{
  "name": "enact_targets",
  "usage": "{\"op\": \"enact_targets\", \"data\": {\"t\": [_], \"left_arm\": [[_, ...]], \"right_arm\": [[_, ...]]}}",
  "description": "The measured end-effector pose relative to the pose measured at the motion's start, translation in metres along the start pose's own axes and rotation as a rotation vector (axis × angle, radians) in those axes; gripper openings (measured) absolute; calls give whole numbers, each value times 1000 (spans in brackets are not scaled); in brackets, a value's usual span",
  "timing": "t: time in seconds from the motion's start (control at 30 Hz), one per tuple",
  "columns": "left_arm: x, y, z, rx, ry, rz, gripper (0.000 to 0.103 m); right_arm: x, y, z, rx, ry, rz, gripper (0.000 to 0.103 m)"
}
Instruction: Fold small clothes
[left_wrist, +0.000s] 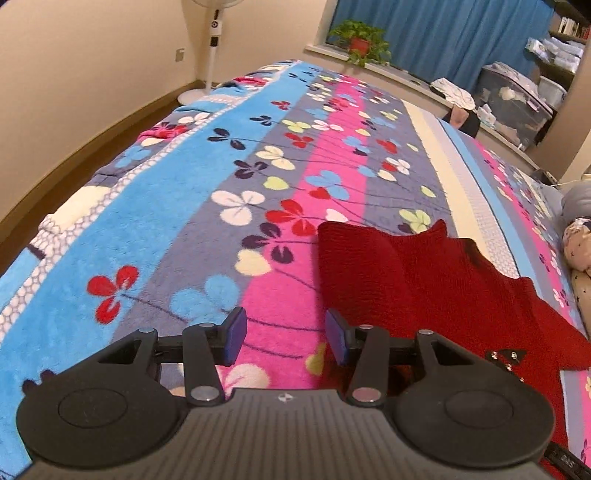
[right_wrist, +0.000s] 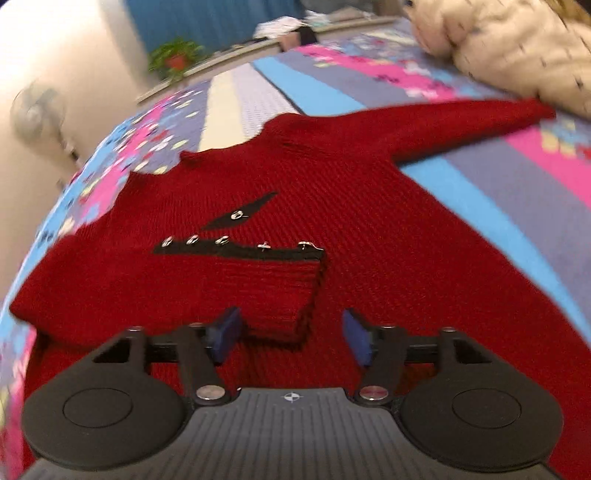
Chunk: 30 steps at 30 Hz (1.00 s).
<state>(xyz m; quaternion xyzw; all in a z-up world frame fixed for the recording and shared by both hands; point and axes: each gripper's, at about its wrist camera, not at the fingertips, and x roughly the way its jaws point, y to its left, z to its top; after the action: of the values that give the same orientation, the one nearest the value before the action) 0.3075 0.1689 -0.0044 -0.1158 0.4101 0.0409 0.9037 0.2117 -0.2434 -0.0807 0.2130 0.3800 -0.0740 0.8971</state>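
A small red knit sweater (right_wrist: 332, 192) lies flat on the floral blanket (right_wrist: 480, 192), with black trim and silver studs (right_wrist: 236, 243) on its front. One sleeve (right_wrist: 461, 122) stretches to the far right. My right gripper (right_wrist: 290, 334) is open and empty just above the sweater's lower body. In the left wrist view the sweater (left_wrist: 424, 280) lies to the right, with one side folded over. My left gripper (left_wrist: 286, 334) is open and empty over the blanket (left_wrist: 184, 221), its right fingertip (left_wrist: 336, 332) at the sweater's left edge.
A cream padded garment (right_wrist: 517, 48) lies on the bed at the far right, near the sleeve end. A standing fan (left_wrist: 214, 48), a potted plant (left_wrist: 360, 40) on the sill, blue curtains and storage boxes (left_wrist: 517, 99) stand beyond the bed.
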Motion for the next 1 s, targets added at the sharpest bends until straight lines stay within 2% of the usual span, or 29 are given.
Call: {"op": "enact_targets", "data": {"t": [0.07,0.1,0.13,0.2,0.3,0.47,0.53,0.57,0.6,0.7,0.77,0.83,0.9,0.97,1.0], "left_arm": [[1,-3,0,2,-2,-1,52],[0,-5,0,2,-7,0,52],[-1,-6,0,1,-12,1,52],[-5,-7,1,8,-24,0,52],[-9,-7,3,8,-44,4,52],[-8,-10,4,21,-58,14,52],[-6,-15,4,38,-59,9,52],[-4,-19,3,52,-60,3,52],[-2,-23,2,64,-58,-2,52],[6,-39,-5,118,-43,-19,52],[11,-49,-11,158,-43,-31,52],[14,-61,-17,203,-51,-58,52],[17,-75,-26,252,-52,-99,52],[25,-83,-37,288,-41,-145,53],[36,-87,-45,310,-26,-151,52]], "right_arm": [[6,7,0,12,-14,-14,71],[8,14,0,1,-19,-24,62],[10,19,-1,-17,-26,-30,35],[15,29,10,-65,-46,-82,19],[8,38,45,-125,-147,-66,7],[-38,50,121,-171,-434,-52,7],[-38,39,141,-185,-494,-105,7],[-28,32,148,-190,-476,-145,8],[-14,23,152,-184,-417,-180,10],[29,-18,151,-68,-169,-237,11],[33,-33,138,-74,-175,-246,18],[30,-37,123,-128,-219,-198,39],[28,-39,106,-196,-221,-104,41],[36,-35,95,-272,-165,-31,43],[40,-39,92,-301,-131,-32,44]]}}
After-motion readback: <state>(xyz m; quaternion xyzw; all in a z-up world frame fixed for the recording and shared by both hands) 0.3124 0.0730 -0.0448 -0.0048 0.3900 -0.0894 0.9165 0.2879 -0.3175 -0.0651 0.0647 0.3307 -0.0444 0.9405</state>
